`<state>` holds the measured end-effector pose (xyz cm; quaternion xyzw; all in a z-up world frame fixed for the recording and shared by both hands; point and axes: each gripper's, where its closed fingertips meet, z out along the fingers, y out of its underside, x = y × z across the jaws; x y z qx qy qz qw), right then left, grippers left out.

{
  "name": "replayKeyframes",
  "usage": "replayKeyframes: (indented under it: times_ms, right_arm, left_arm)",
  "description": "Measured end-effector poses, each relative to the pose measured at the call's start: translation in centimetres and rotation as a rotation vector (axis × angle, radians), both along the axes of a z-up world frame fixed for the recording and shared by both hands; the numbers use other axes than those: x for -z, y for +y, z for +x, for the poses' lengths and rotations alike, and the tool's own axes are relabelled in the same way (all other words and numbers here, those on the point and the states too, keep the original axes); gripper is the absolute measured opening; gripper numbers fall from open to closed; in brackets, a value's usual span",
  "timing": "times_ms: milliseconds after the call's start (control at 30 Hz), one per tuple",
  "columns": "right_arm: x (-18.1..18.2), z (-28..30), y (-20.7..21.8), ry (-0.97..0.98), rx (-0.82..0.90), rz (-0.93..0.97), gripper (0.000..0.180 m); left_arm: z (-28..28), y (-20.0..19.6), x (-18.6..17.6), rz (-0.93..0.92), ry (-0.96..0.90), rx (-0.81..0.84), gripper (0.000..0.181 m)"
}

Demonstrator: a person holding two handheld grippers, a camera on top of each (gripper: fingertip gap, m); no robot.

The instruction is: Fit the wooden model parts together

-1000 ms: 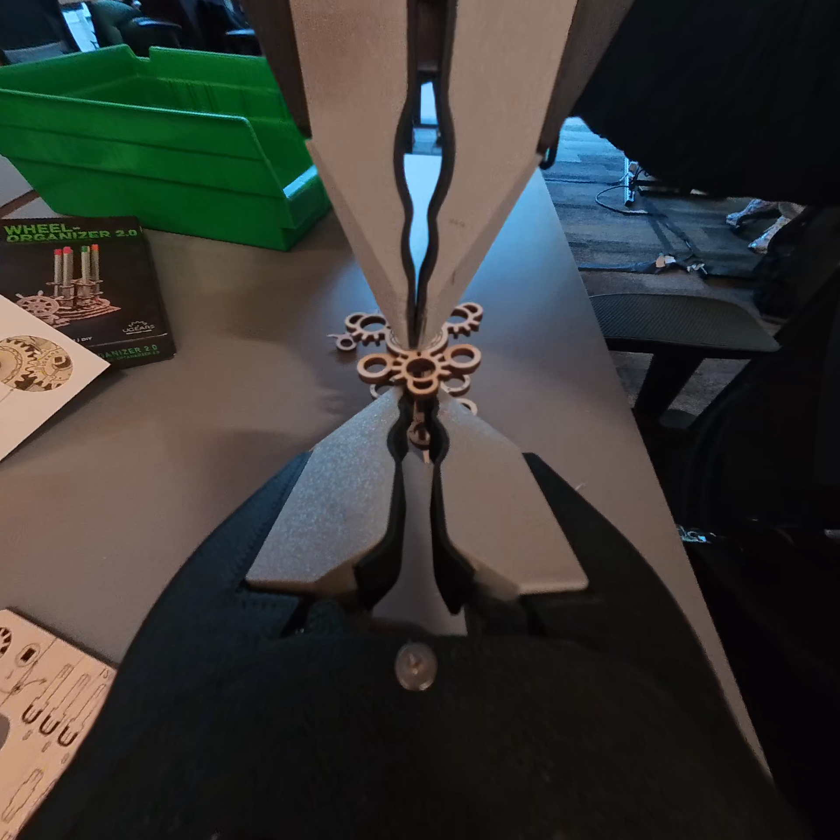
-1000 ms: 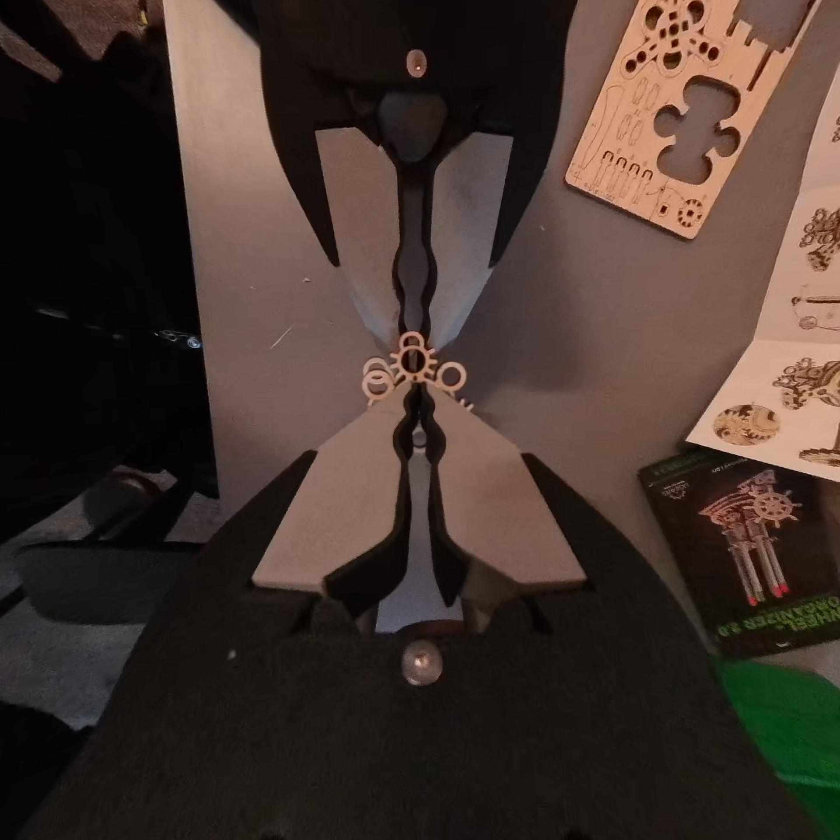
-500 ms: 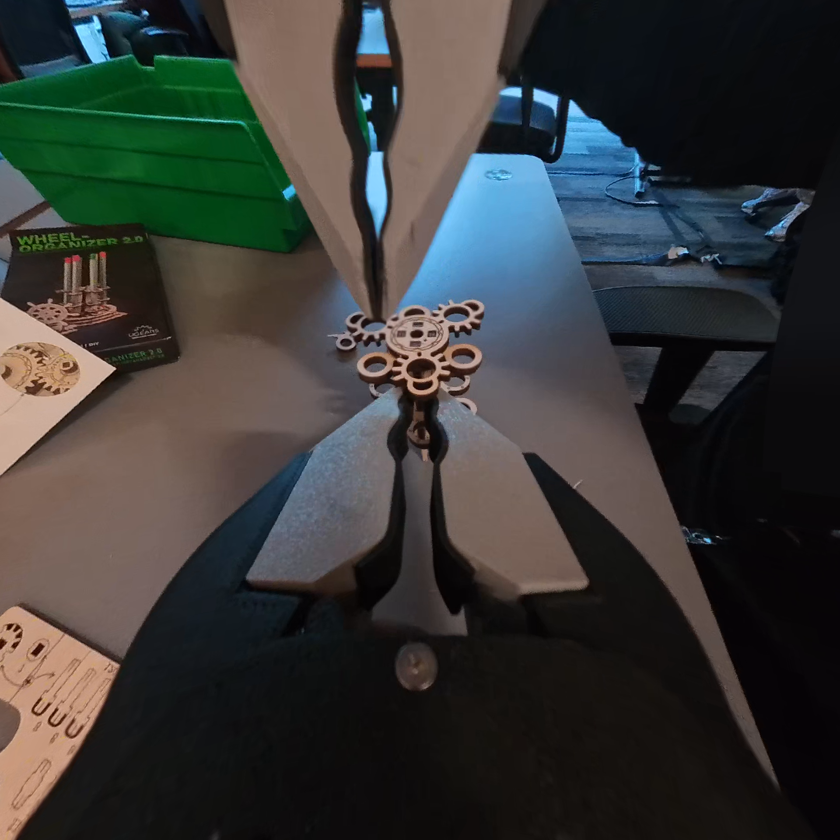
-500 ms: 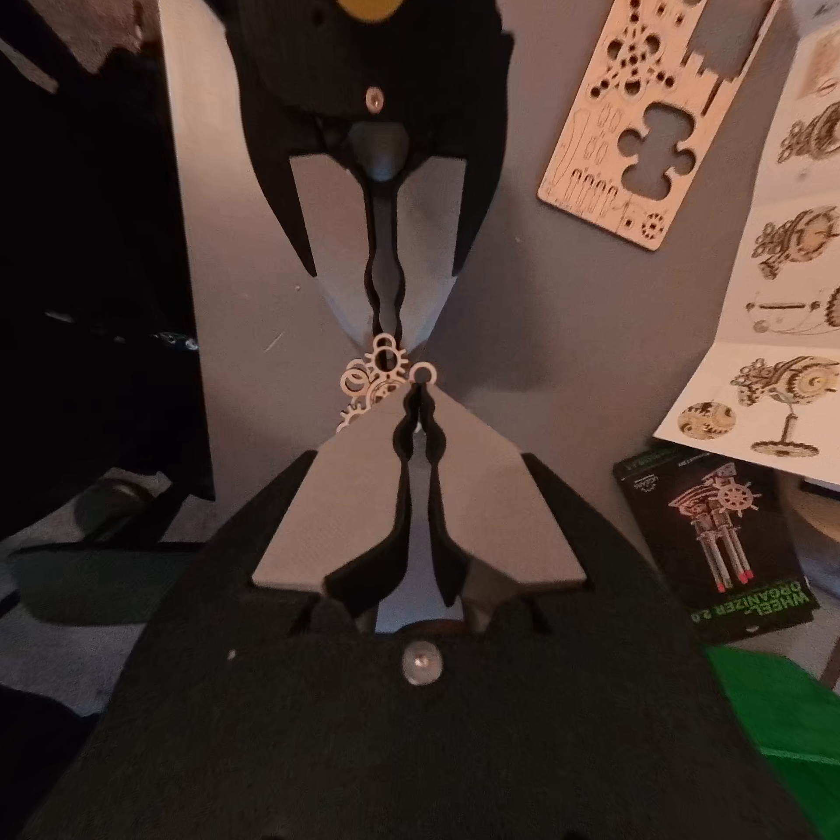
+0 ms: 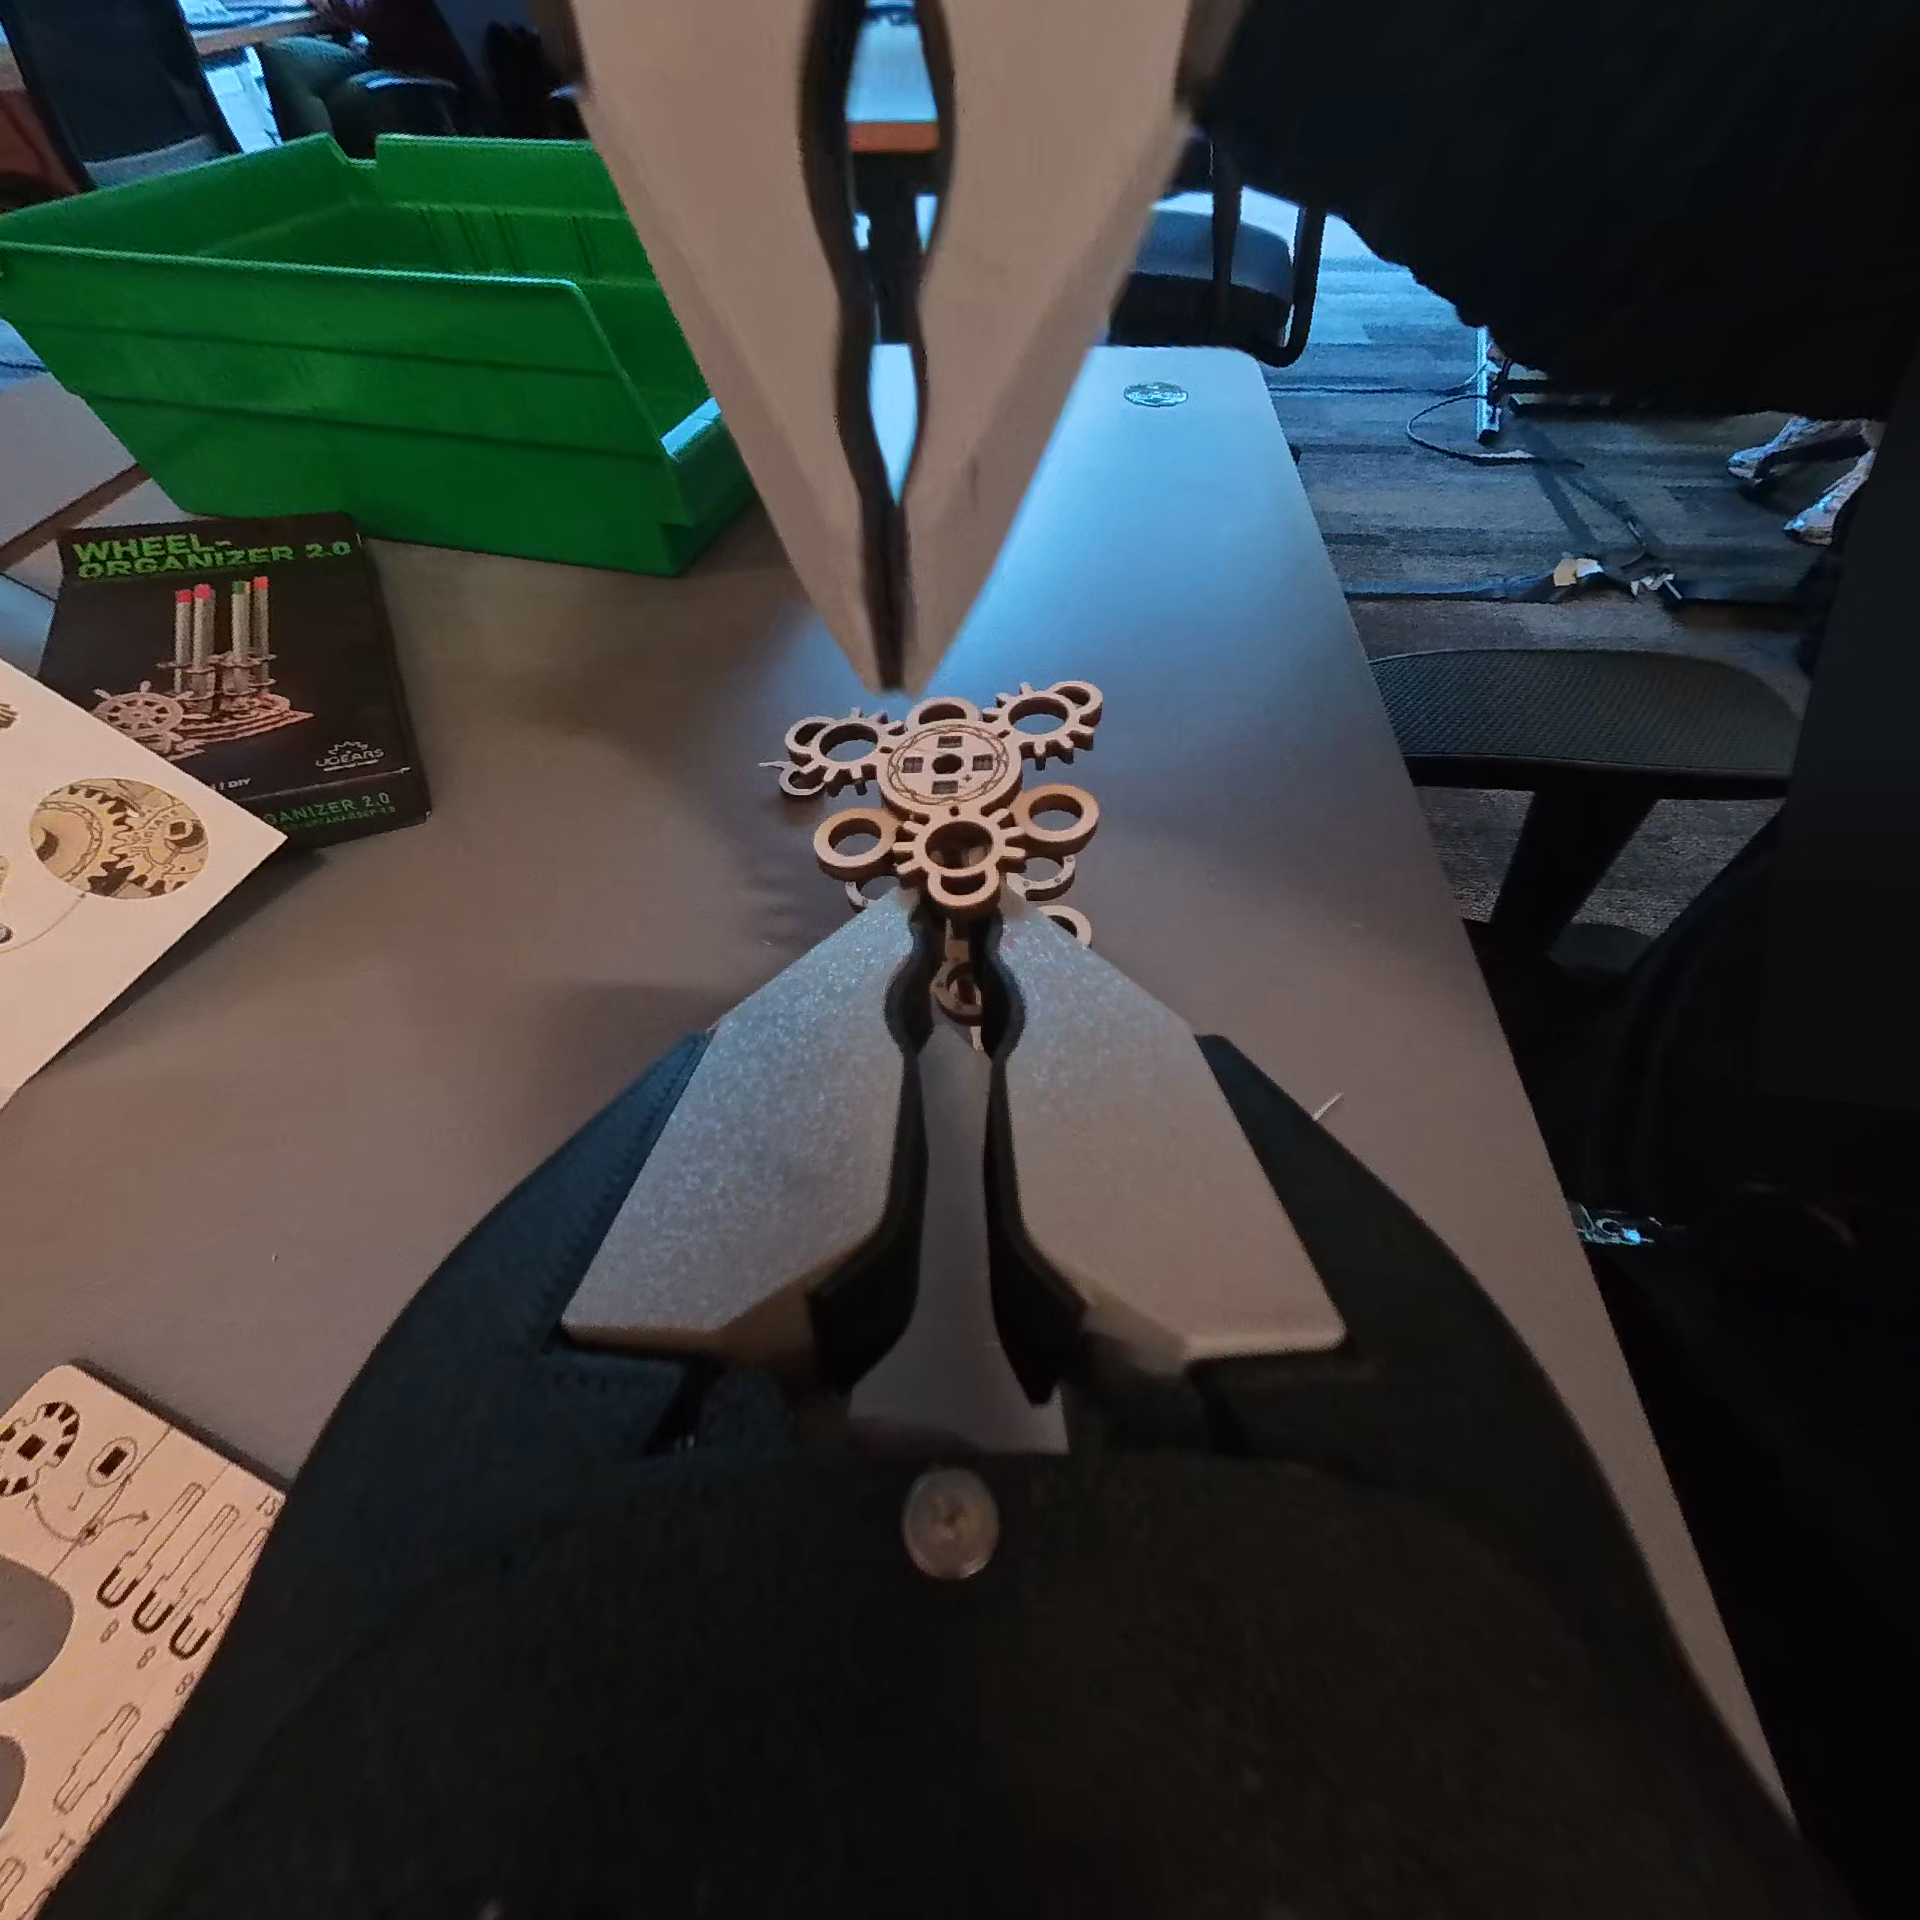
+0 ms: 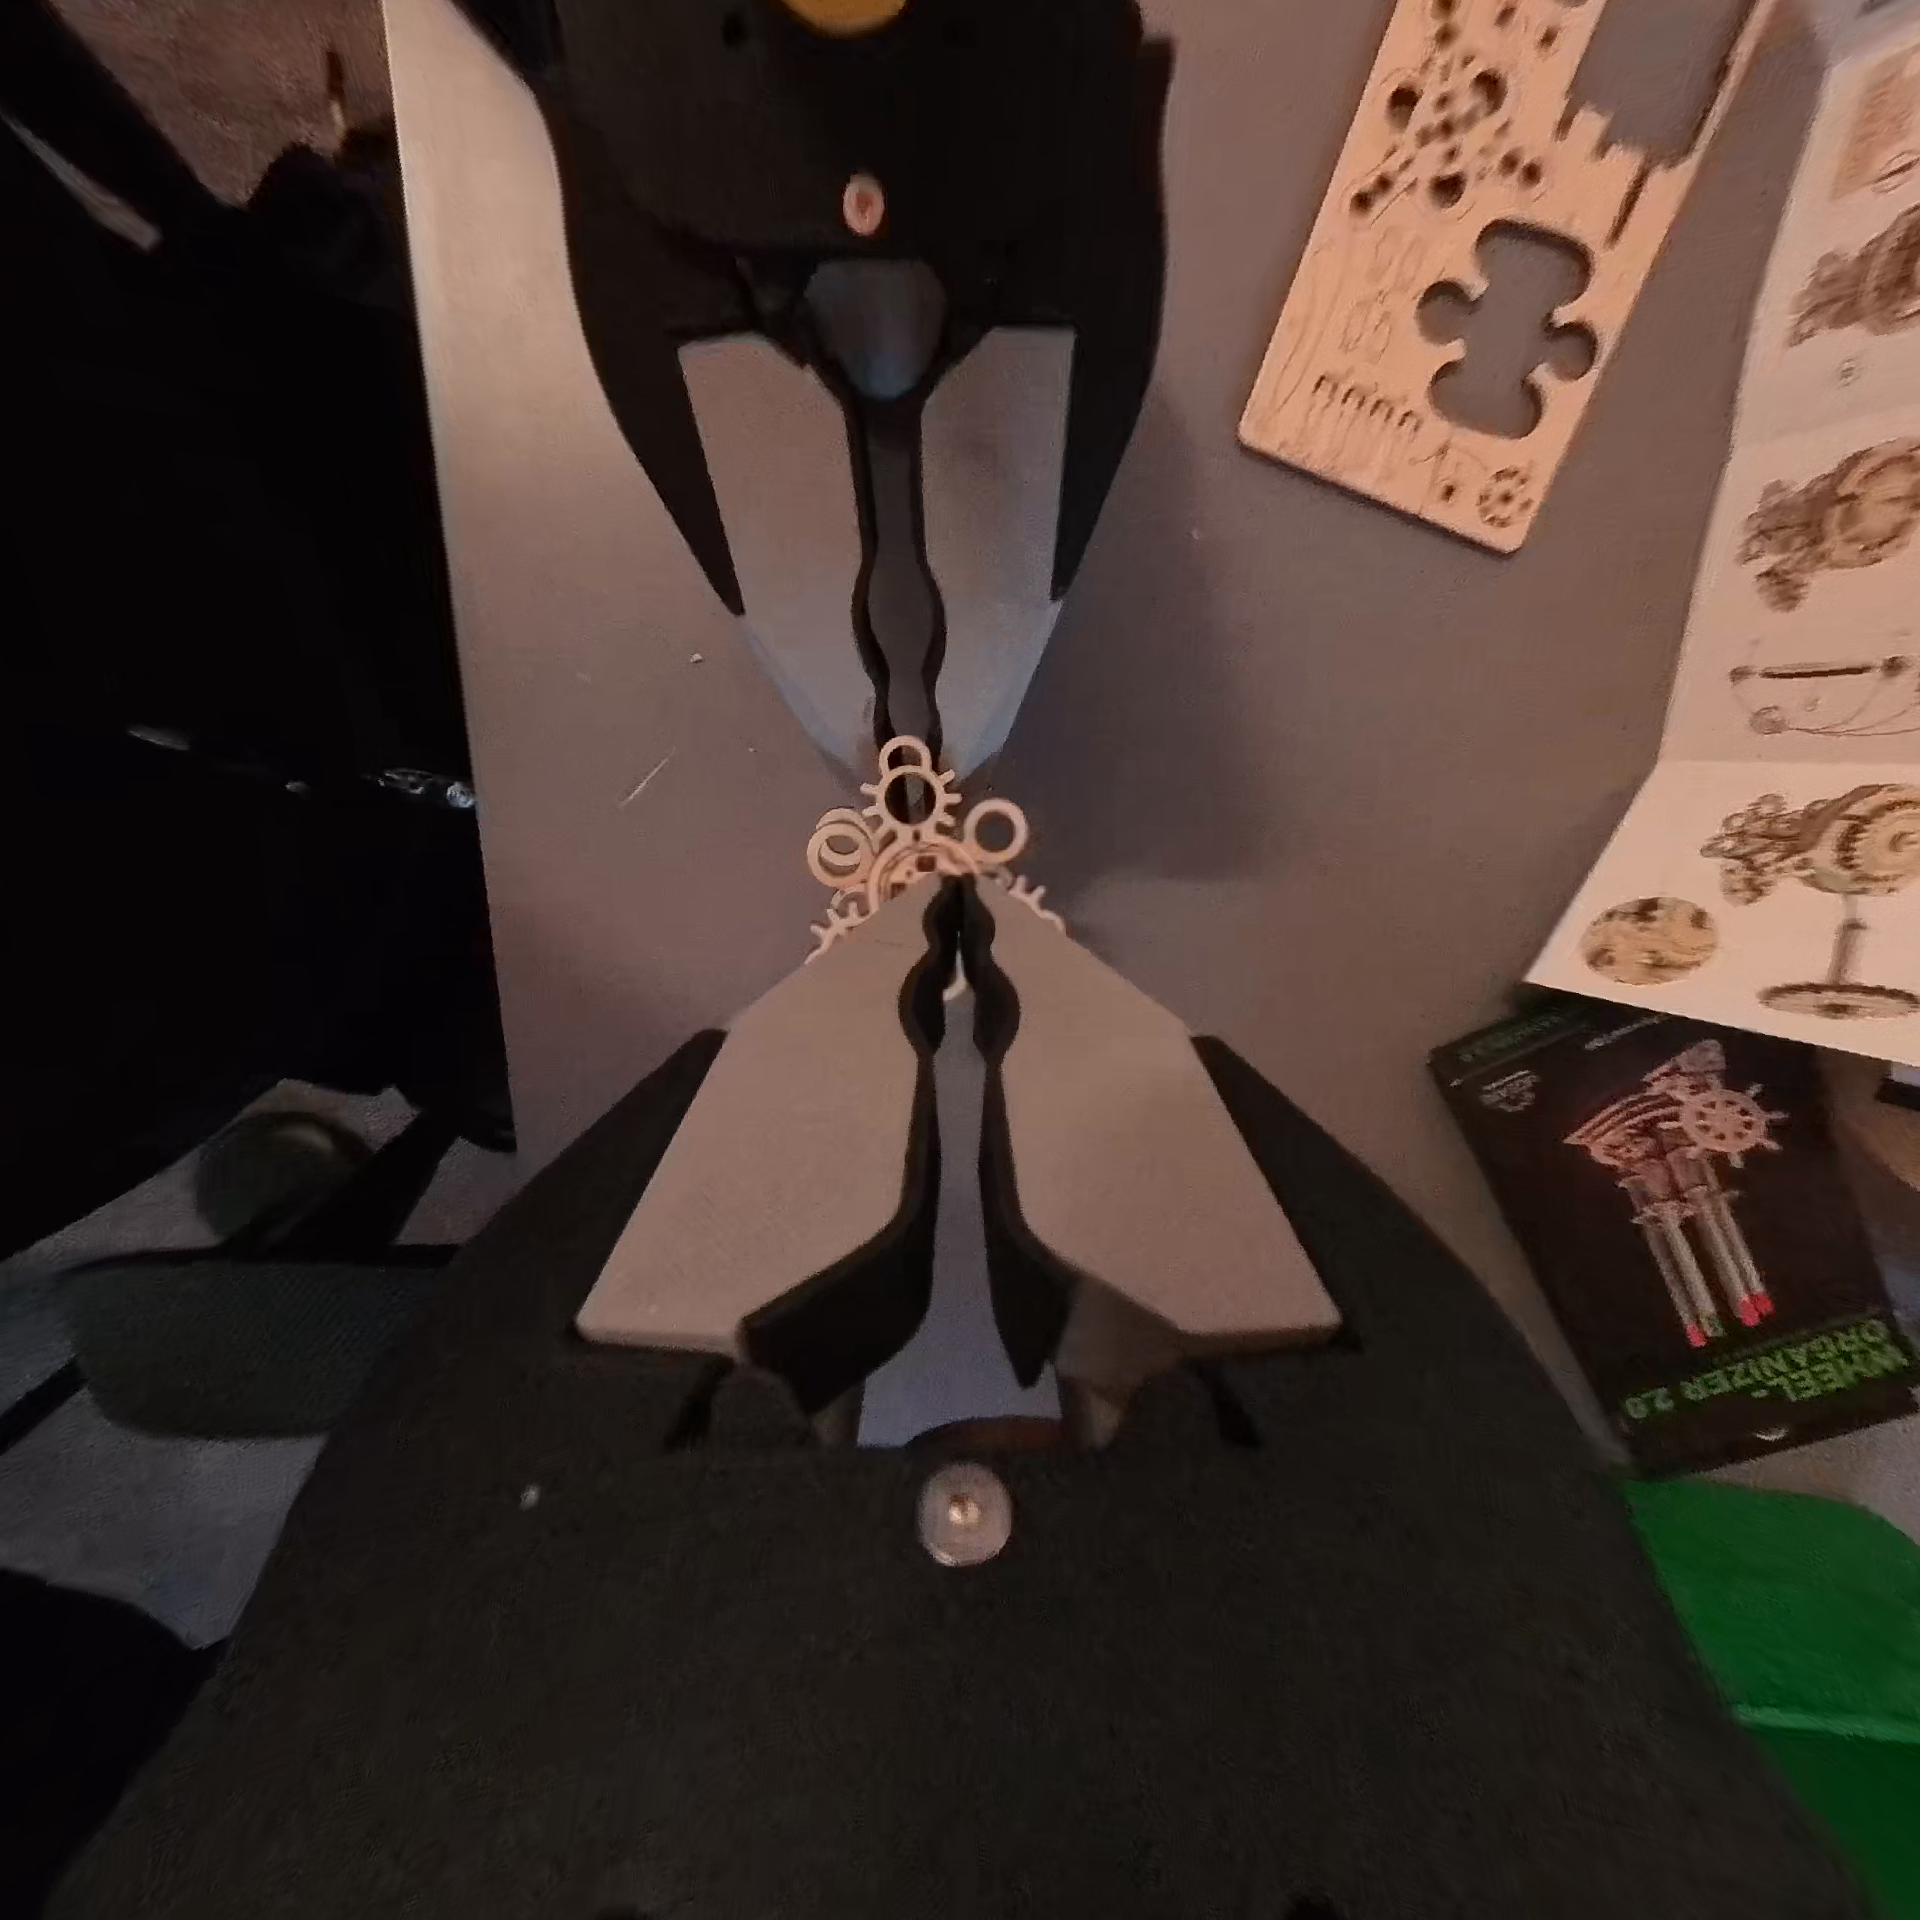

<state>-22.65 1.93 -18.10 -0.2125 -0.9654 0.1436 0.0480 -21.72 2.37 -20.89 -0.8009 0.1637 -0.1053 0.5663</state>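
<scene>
The wooden model (image 5: 1049, 816), a flat cluster of rings and gear teeth with a round disc (image 5: 948, 771) in its middle, is held just above the grey table (image 5: 520, 987). My left gripper (image 5: 958, 920) is shut on the model's near ring tab. My right gripper (image 5: 891, 675) comes in from above, shut and empty, with its tips just over the model's far edge. In the right wrist view the right gripper (image 6: 954, 891) covers the near part of the model (image 6: 997, 831), and the left gripper (image 6: 909, 743) holds it from the far side.
A green bin (image 5: 343, 343) stands at the back left. A dark box (image 5: 229, 665), an instruction sheet (image 5: 104, 852) and a wooden parts sheet (image 5: 94, 1558) lie on the left. The table edge runs along the right, with a chair (image 5: 1579, 717) beyond it.
My right gripper has lifted off the model's middle and drawn back above its far edge. The round disc now shows seated in the model. The left gripper has held still.
</scene>
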Motion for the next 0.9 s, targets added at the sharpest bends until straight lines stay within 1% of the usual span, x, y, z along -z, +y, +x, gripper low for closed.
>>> replayKeyframes:
  times_ms: [33,100,267,400,467,533,600,767,833,900]
  right_arm:
    - [0.8,0.2,0.2,-0.011,0.000,0.015,0.000]
    - [0.8,0.3,0.4,-0.014,0.010,0.018,0.000]
    - [-1.8,-0.1,0.5,0.054,0.025,-0.034,0.000]
    - [0.5,0.7,0.7,-0.014,0.024,0.009,0.000]
    - [-0.3,0.3,0.9,0.022,0.029,0.005,0.000]
    - [-1.8,0.3,0.4,0.053,0.027,-0.047,0.000]
    - [-2.4,0.4,0.0,0.068,0.013,-0.057,0.000]
    - [0.5,1.2,-0.3,-0.005,-0.002,0.004,0.000]
    - [0.0,0.9,0.1,0.020,0.000,0.021,0.000]
    - [-1.2,0.8,-0.1,0.042,-0.001,-0.007,0.000]
  left_arm:
    - [0.0,0.0,0.0,0.000,0.001,-0.002,0.001]
    - [0.0,0.0,0.0,-0.002,-0.003,0.002,0.001]
    - [0.0,0.0,0.0,0.001,0.005,0.000,0.001]
    - [0.0,0.0,0.0,0.000,0.003,-0.005,0.001]
    - [0.0,0.0,0.0,-0.001,-0.002,-0.001,0.001]
    - [0.0,0.0,0.0,0.001,0.005,-0.001,0.001]
    - [0.1,0.0,0.0,0.002,0.007,-0.002,0.001]
    - [0.0,-0.1,0.0,-0.001,0.004,-0.002,0.001]
    - [0.0,-0.1,0.0,0.000,0.003,-0.002,0.001]
    - [0.1,-0.1,0.0,0.002,0.007,-0.002,0.001]
